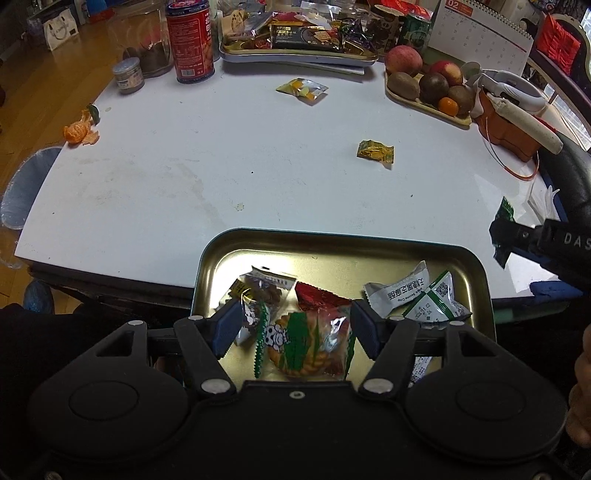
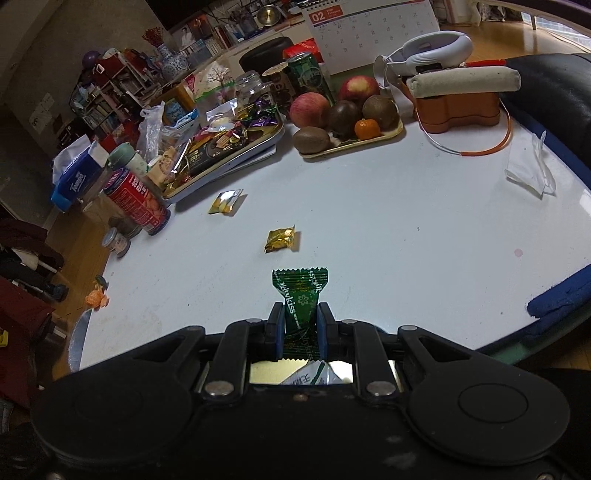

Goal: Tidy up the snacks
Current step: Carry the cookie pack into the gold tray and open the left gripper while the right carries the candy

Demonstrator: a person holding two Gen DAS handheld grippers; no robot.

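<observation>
My left gripper (image 1: 293, 328) is open over a gold metal tray (image 1: 332, 251) at the table's near edge. A clear biscuit packet (image 1: 310, 343) lies between its fingers, loose in the tray, beside several other snack packets, two of them white (image 1: 413, 295). My right gripper (image 2: 301, 325) is shut on a green candy wrapper (image 2: 300, 291) and holds it above the table. It also shows at the right edge of the left wrist view (image 1: 517, 236). A gold candy (image 1: 375, 151) (image 2: 279, 239) and a yellow packet (image 1: 303, 88) (image 2: 225, 201) lie loose on the white table.
A second snack tray (image 1: 295, 55) (image 2: 221, 162) stands at the back. A fruit tray (image 1: 428, 88) (image 2: 347, 122), a red can (image 1: 189, 40) (image 2: 138, 199), jars, a calendar (image 2: 369, 29), an orange box (image 2: 458, 107) and a peeled tangerine (image 1: 79, 131) ring the table.
</observation>
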